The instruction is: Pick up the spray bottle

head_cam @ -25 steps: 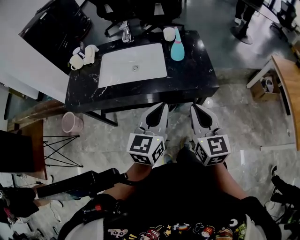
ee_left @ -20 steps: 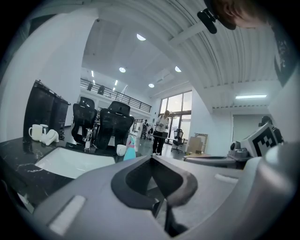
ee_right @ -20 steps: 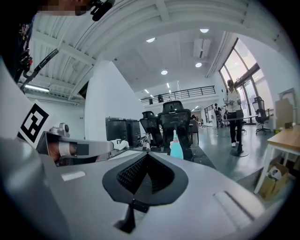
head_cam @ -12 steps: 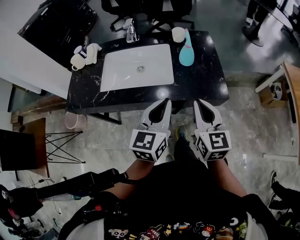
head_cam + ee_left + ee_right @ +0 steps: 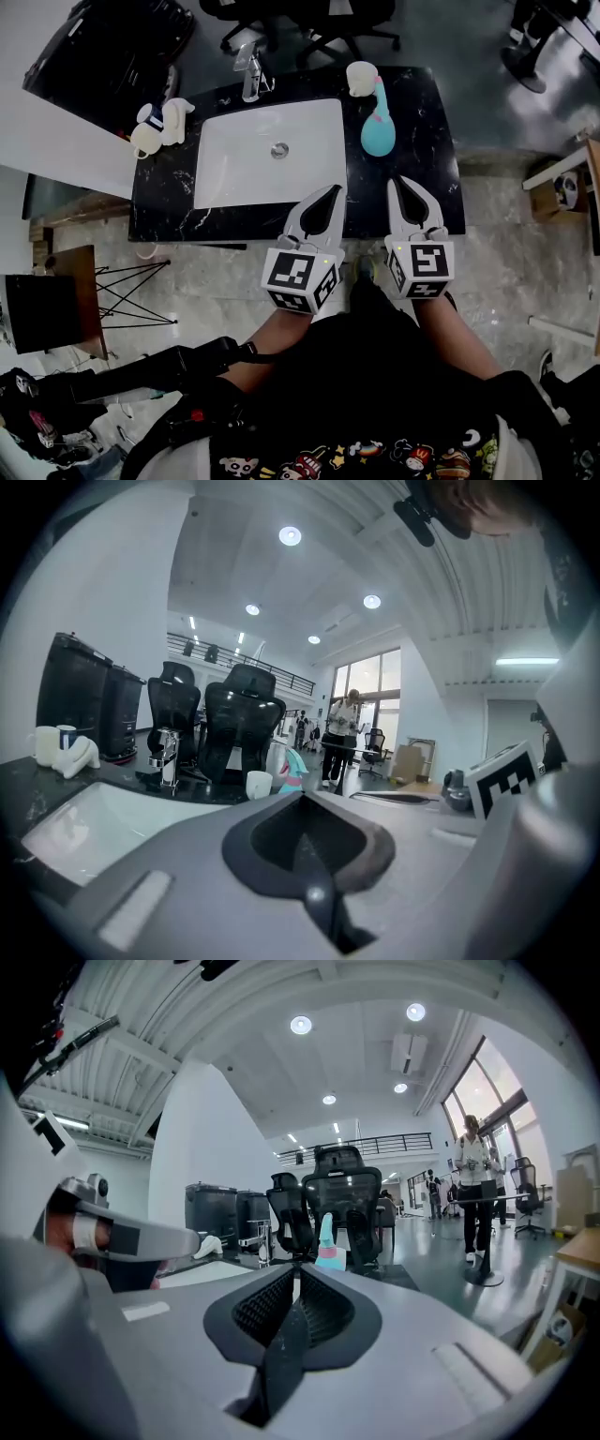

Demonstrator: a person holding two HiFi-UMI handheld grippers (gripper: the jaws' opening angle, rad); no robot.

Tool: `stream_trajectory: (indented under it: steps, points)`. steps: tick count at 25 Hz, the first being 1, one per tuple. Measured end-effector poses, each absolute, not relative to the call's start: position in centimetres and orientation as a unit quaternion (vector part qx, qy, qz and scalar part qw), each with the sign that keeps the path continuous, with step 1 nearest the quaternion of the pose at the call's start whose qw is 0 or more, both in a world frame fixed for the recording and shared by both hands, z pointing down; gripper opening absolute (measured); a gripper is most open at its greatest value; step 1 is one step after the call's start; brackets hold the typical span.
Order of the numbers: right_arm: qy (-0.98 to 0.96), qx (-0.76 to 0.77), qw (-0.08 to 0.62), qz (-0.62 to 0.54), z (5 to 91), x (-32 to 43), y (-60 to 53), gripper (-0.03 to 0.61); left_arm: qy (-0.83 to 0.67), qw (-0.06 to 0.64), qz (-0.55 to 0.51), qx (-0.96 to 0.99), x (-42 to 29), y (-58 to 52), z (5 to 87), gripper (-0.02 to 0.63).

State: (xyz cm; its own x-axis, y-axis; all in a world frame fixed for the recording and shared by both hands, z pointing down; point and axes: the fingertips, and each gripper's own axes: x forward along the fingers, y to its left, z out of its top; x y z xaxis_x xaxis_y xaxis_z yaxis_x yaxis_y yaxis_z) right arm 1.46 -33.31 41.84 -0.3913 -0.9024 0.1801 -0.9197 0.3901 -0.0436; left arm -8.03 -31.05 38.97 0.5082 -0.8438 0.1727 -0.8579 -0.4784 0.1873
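The spray bottle (image 5: 378,127) is teal with a pink neck and stands on the black marble counter (image 5: 427,178) right of the sink. It also shows in the right gripper view, spray bottle (image 5: 328,1242) straight ahead beyond the jaws, and in the left gripper view, spray bottle (image 5: 292,770) slightly left of centre. My left gripper (image 5: 336,190) hovers over the counter's front edge with jaws closed and empty. My right gripper (image 5: 395,181) is beside it, also shut on nothing, a short way in front of the bottle.
A white sink basin (image 5: 272,150) with a chrome faucet (image 5: 248,70) fills the counter's middle. A white cup (image 5: 360,78) stands behind the bottle. White mugs (image 5: 157,127) sit at the left end. Office chairs (image 5: 328,1199) stand behind the counter. A person (image 5: 473,1194) stands far right.
Both grippers have come forward from the floor side to over the counter's front edge, closer to the bottle. Their jaws stayed shut.
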Motion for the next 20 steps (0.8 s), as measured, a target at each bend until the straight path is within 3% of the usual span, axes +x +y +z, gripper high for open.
stream_trajectory:
  steps: [13,20]
  points:
    - [-0.817,0.569,0.075,0.057,44.1,0.8,-43.3,0.195,-0.488,0.137,0.054,0.86,-7.0,-38.3,41.1,0.0]
    - [-0.82,0.565,0.077,0.047,44.2,0.2,-45.8,0.216,-0.49,0.133,0.054,0.86,-7.3,-40.2,41.0,0.0]
